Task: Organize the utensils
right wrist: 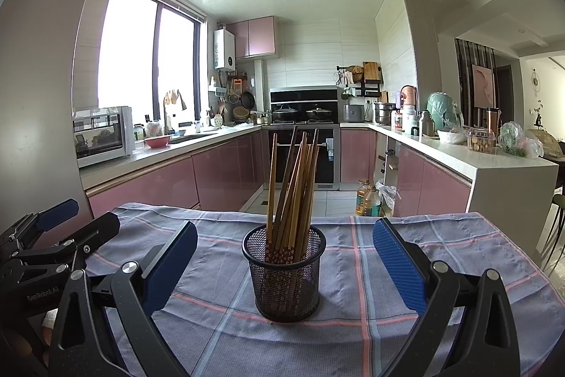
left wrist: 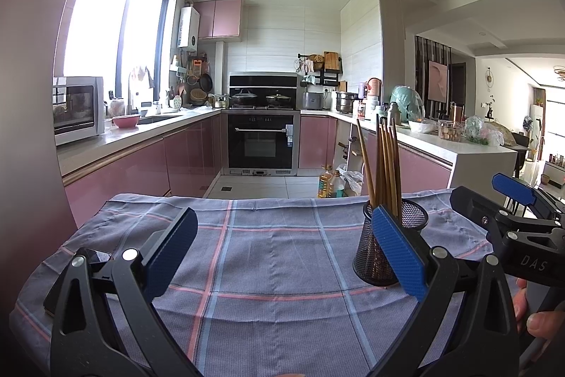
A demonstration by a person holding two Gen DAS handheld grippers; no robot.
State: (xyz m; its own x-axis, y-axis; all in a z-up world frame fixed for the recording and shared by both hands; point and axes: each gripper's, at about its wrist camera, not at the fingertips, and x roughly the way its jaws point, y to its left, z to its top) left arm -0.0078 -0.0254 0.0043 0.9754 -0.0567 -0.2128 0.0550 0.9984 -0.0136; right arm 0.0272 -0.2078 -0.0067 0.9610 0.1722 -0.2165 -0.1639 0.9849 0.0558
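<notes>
A black mesh cup stands upright on the plaid cloth, holding several brown wooden chopsticks. My right gripper is open and empty, its blue pads either side of the cup, just short of it. My left gripper is open and empty over bare cloth; the cup with its chopsticks stands beside its right finger. The right gripper shows at the right edge of the left wrist view, and the left gripper at the left edge of the right wrist view.
The cloth-covered table's far edge drops to the kitchen floor. A dark phone-like object lies on the cloth by the left gripper's left finger. Pink cabinets, an oven and cluttered counters lie beyond. Oil bottles stand on the floor.
</notes>
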